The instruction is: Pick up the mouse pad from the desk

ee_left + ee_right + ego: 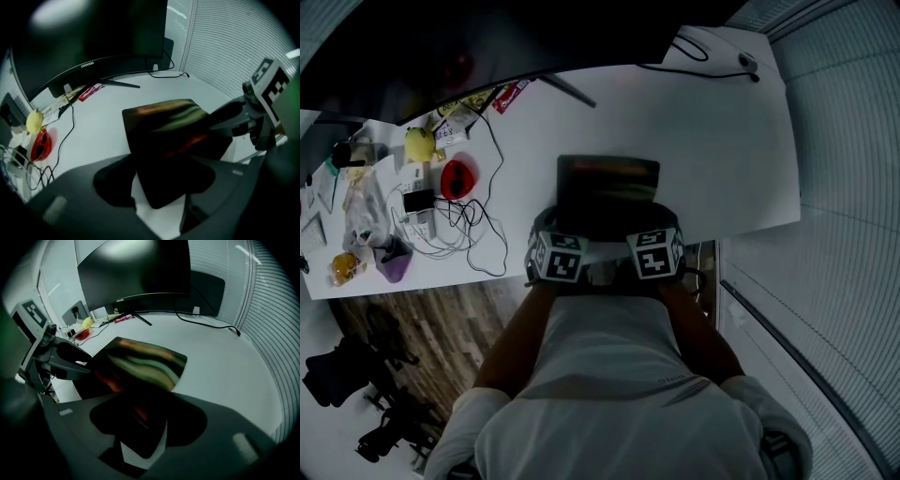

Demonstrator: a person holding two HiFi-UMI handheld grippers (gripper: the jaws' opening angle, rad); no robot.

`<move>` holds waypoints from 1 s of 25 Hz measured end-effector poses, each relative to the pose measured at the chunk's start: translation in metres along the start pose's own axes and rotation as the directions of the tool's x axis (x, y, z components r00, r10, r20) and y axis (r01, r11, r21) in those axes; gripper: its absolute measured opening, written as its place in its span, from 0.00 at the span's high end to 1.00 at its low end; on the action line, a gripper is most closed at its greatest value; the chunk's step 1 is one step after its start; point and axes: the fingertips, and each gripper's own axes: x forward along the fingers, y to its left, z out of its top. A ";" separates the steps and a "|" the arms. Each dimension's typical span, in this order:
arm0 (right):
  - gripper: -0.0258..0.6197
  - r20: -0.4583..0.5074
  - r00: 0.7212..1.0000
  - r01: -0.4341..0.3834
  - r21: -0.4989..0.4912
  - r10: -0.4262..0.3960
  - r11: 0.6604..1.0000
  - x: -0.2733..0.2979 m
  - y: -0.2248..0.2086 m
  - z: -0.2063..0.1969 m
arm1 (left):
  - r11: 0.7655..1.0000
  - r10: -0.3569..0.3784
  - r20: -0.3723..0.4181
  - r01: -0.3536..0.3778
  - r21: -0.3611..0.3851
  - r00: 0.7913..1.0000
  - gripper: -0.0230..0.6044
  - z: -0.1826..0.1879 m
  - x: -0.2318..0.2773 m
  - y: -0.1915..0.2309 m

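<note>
The mouse pad (607, 190) is a dark rectangle with streaks of orange and green, lying flat on the white desk (722, 159) in front of me. Both grippers stand at its near edge and point steeply down. My left gripper (562, 251) straddles the pad's near left corner (159, 197). Its jaws stand wide open around that corner. My right gripper (654, 249) is open too, with the near right corner (140, 446) lying between its jaws. Each gripper view catches the other gripper beside the mouse pad (168, 136) (140, 362).
A curved black monitor (441, 47) stands along the desk's far side. To the left lie tangled cables (473, 220), a red object (458, 176), a yellow object (418, 143) and a purple cup (393, 260). A black cable (712, 67) runs at the far right corner, beside window blinds (853, 187).
</note>
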 end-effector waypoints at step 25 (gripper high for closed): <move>0.90 0.443 0.897 -0.007 0.014 0.000 1.000 -0.145 0.014 0.094 | 0.992 -0.123 0.437 0.113 0.050 0.891 0.87 0.108 -0.144 -0.040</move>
